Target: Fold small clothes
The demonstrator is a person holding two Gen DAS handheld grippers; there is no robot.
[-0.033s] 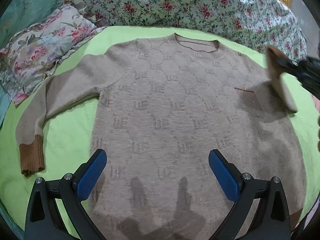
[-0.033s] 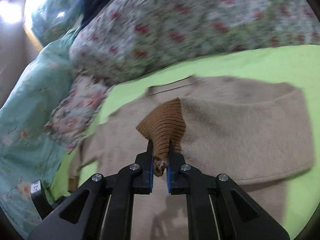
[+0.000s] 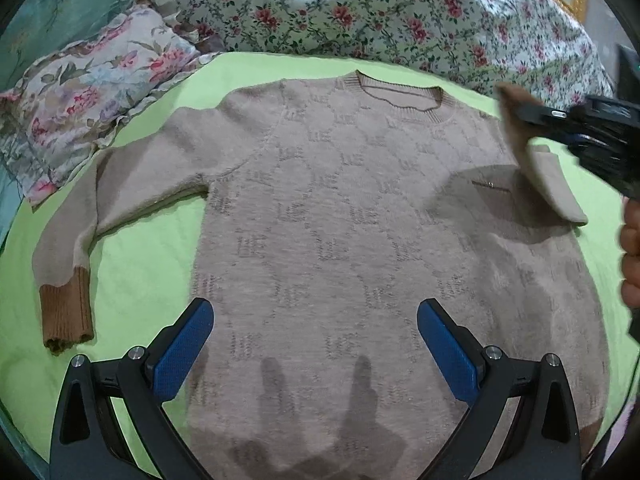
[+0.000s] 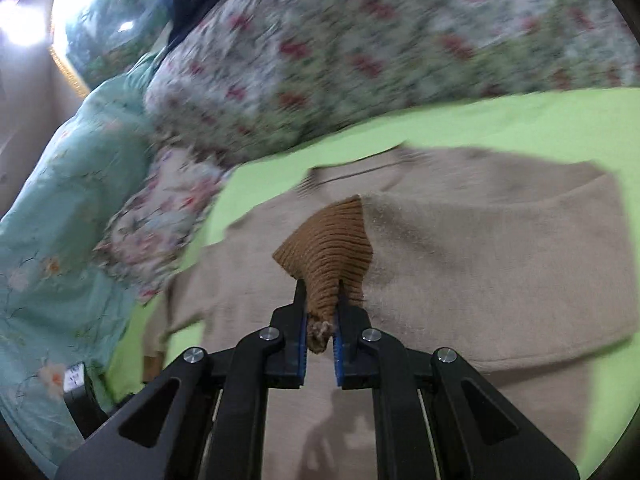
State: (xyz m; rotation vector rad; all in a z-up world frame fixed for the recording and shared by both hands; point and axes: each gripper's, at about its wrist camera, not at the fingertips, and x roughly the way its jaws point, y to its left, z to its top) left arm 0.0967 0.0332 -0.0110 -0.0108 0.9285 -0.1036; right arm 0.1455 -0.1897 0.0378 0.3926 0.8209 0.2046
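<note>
A beige knit sweater point(image 3: 340, 220) lies flat, front up, on a lime green sheet point(image 3: 140, 280), neck away from me. Its left sleeve point(image 3: 100, 200) lies spread out, ending in a brown ribbed cuff point(image 3: 66, 312). My left gripper point(image 3: 314, 344) is open and empty, hovering over the sweater's lower body. My right gripper point(image 4: 320, 320) is shut on the brown cuff point(image 4: 328, 248) of the right sleeve point(image 4: 500, 264) and holds it lifted over the sweater's chest. In the left wrist view this gripper point(image 3: 540, 116) shows at the right with the sleeve point(image 3: 556, 184) hanging from it.
A floral quilt point(image 3: 380, 12) is heaped behind the sweater. A floral pillow point(image 3: 80, 112) and a teal cover point(image 4: 60, 220) lie to the left. A hand point(image 3: 630, 256) shows at the right edge.
My right gripper has carried the sleeve cuff a little further up and inward over the sweater. My left gripper has not moved.
</note>
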